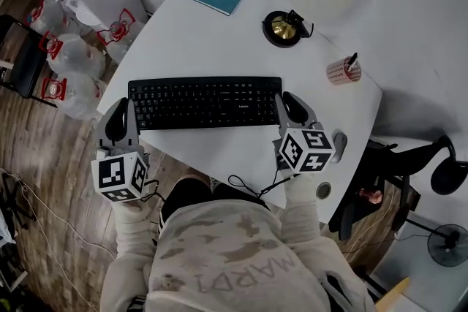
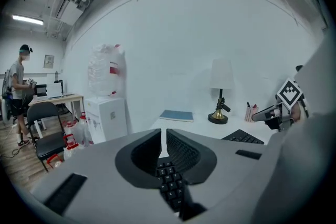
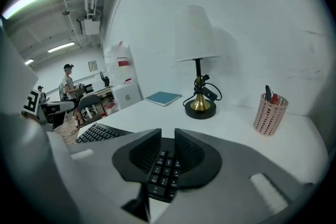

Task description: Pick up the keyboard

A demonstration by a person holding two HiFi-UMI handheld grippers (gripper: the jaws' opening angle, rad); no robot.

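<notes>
The keyboard (image 1: 205, 102) lies flat on the white table (image 1: 219, 36), close to the front edge. Its long side runs from left to right, along that edge.

The left gripper (image 1: 119, 119) is at the left end of the keyboard, by the front left corner. Its two fingers are closed, with only a thin crack between them. They hold nothing. In the left gripper view you can see black keys just under the tips.

The right gripper (image 1: 293, 107) is at the right end of the keyboard. Its fingers are a little way apart and nothing is squeezed between them. In the right gripper view the keys show through the gap, lying below the tips.

So the keyboard stretches between the two hands, with one end for each. Both hands look about as near as each other. The keyboard is under the fingers and a bit ahead of them, not between them yet. I think the left fingers must open before they can take their end, and each hand should grab its own end so the long keyboard comes up level.
</notes>
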